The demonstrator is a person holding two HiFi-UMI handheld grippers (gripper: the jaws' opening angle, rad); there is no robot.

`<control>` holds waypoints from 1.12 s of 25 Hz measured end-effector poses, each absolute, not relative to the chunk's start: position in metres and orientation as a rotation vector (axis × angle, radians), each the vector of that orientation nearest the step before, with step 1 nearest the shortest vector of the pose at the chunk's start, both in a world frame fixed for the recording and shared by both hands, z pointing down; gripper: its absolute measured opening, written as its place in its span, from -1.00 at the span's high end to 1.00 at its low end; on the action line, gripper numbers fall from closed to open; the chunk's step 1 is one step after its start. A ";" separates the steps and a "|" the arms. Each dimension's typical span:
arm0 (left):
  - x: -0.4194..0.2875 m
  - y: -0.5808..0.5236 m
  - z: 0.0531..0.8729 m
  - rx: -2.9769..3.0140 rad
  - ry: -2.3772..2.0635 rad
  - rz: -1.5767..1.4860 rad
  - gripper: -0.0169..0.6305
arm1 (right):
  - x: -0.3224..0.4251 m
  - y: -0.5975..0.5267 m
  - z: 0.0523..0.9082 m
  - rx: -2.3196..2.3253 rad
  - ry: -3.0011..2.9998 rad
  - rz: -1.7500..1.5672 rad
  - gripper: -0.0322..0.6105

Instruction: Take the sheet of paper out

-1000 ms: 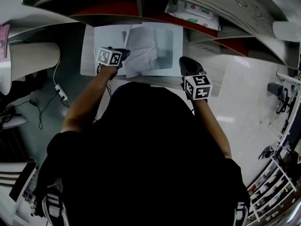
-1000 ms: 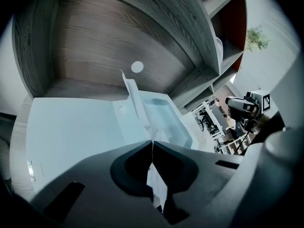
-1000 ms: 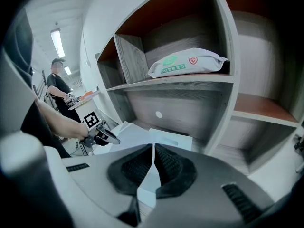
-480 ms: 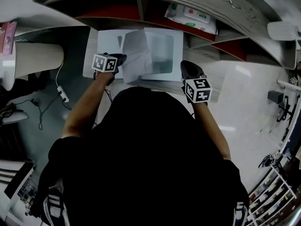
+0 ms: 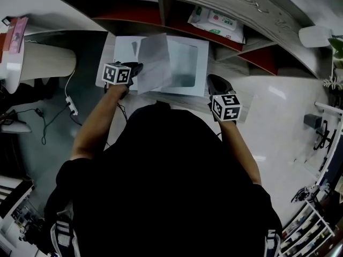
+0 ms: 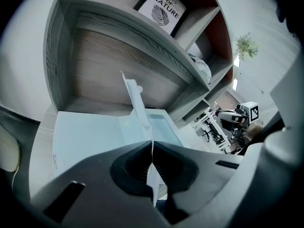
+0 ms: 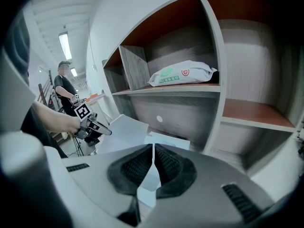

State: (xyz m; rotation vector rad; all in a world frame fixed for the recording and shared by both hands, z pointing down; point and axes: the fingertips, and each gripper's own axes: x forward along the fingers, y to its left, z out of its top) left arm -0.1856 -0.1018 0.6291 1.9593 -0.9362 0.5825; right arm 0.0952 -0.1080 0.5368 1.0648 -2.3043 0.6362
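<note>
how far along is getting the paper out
Done: left gripper is clamped on the sheet of paper, which stands raised above the white box. In hand: right gripper pins the box's edge. Left: pulling the sheet fully clear.

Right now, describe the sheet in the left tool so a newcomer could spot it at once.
Find the wooden shelf unit with red-lined cubbies; on the surface below it lies a flat white case. The sheet of paper sticks up from the case's left half, its lower edge pinched in the left tool. Unlike the case's flat panels, it stands on edge, grey and creased.
</note>
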 end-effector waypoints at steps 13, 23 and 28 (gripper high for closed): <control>-0.167 -0.086 0.584 2.005 -1.025 0.499 0.90 | 0.115 -0.095 0.509 1.058 -2.381 0.526 0.83; -0.152 -0.065 0.562 2.035 -1.056 0.442 0.90 | 0.143 -0.079 0.497 1.106 -2.392 0.503 0.83; -0.148 -0.055 0.551 2.053 -1.072 0.433 0.90 | 0.151 -0.072 0.488 1.114 -2.400 0.487 0.83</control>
